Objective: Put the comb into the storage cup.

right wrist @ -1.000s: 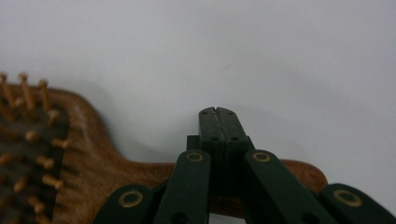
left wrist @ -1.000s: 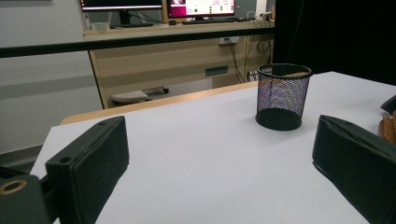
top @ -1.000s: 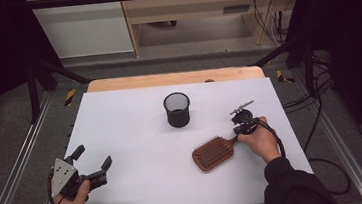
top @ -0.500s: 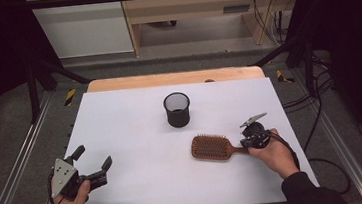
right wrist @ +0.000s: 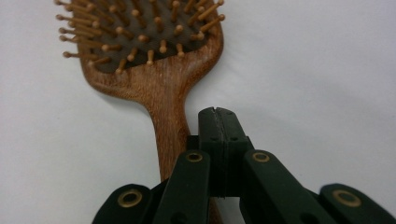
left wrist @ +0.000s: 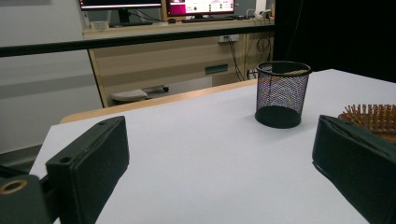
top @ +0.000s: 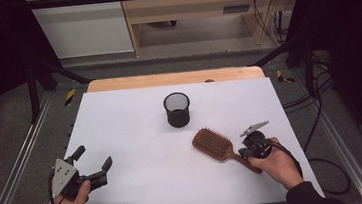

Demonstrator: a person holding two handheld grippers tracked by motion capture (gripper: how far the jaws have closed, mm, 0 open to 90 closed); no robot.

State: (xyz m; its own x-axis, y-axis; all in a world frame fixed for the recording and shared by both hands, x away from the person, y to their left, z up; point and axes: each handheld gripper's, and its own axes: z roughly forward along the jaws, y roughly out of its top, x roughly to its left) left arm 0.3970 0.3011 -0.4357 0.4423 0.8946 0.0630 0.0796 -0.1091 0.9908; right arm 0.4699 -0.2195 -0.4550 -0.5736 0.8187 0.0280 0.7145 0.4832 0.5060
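Two grippers in play. R gripper (right wrist: 218,112): jaws pressed together w/ nothing between them, tip lying against the side of the brush (top: 218,146) handle; in the right gripper view the handle (right wrist: 170,135) runs just left of the shut jaws, bristle head ahead of the tip, bristles up. Looks like a push/nudge step, not a grasp: brush is being turned or slid on the table (top: 137,136) w/ the closed tip. Cup (top: 177,110), black mesh, stands upright beyond the brush head, near but apart. L gripper (top: 91,172) sits well off to the other side, jaws wide apart, empty, hovering near the table's front edge; from its view the cup is ahead and the brush head at far right. Next move prob. needs R jaws to part, straddle the handle, clamp, then lift toward the cup.
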